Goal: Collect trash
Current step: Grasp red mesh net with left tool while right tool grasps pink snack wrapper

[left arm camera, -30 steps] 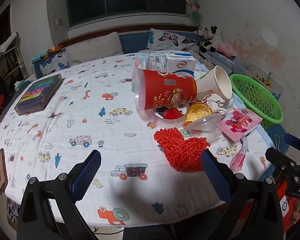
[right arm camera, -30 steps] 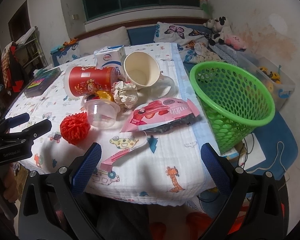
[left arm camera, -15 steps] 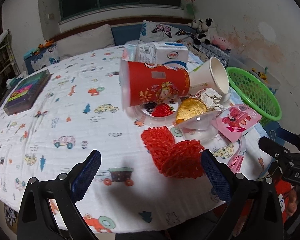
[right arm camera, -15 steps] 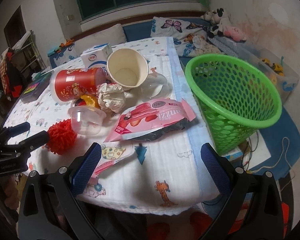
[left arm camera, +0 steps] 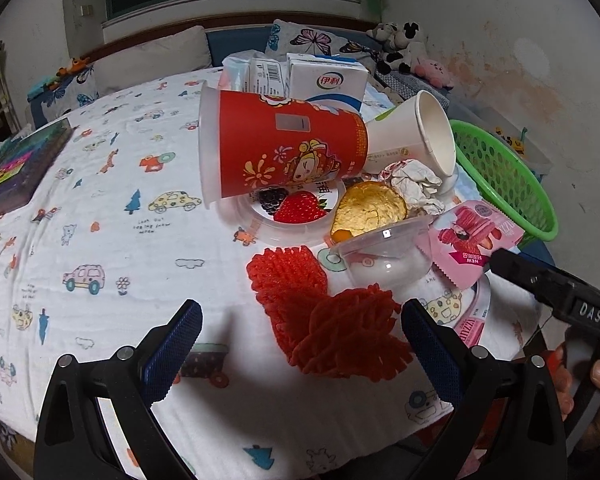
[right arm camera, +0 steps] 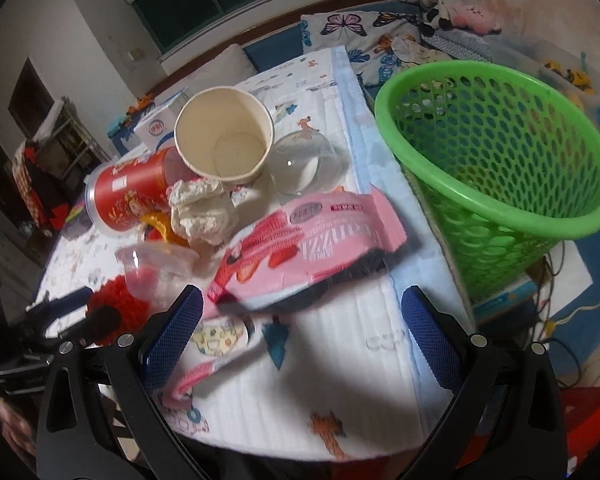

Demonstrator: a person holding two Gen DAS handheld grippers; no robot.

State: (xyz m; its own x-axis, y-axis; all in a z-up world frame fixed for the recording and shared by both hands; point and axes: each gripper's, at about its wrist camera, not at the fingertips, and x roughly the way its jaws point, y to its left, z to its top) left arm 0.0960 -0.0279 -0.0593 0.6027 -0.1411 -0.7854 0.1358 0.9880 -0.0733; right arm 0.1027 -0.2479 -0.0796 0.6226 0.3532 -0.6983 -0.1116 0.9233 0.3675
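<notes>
Trash lies in a pile on the table. A red foam net [left arm camera: 328, 316] lies just ahead of my open left gripper [left arm camera: 300, 340], between its fingers. Behind it lie a clear plastic cup [left arm camera: 384, 256], a red paper cup [left arm camera: 284, 152] on its side, a white paper cup [left arm camera: 416, 140], crumpled paper [left arm camera: 414, 184] and a pink wrapper [left arm camera: 472, 244]. My open right gripper [right arm camera: 300, 328] hovers just in front of the pink wrapper [right arm camera: 308, 248]. The green basket [right arm camera: 496, 160] stands to its right, beside the table.
Milk cartons [left arm camera: 324, 80] stand behind the pile. A dark flat box [left arm camera: 20, 168] lies at the table's far left. A torn pink strip [right arm camera: 204, 372] lies near the front edge. Cushions and plush toys [left arm camera: 404, 44] line the back.
Both grippers have moved forward and closer to the table. The red net now sits between the left fingers, and the pink wrapper sits just ahead of the right fingers.
</notes>
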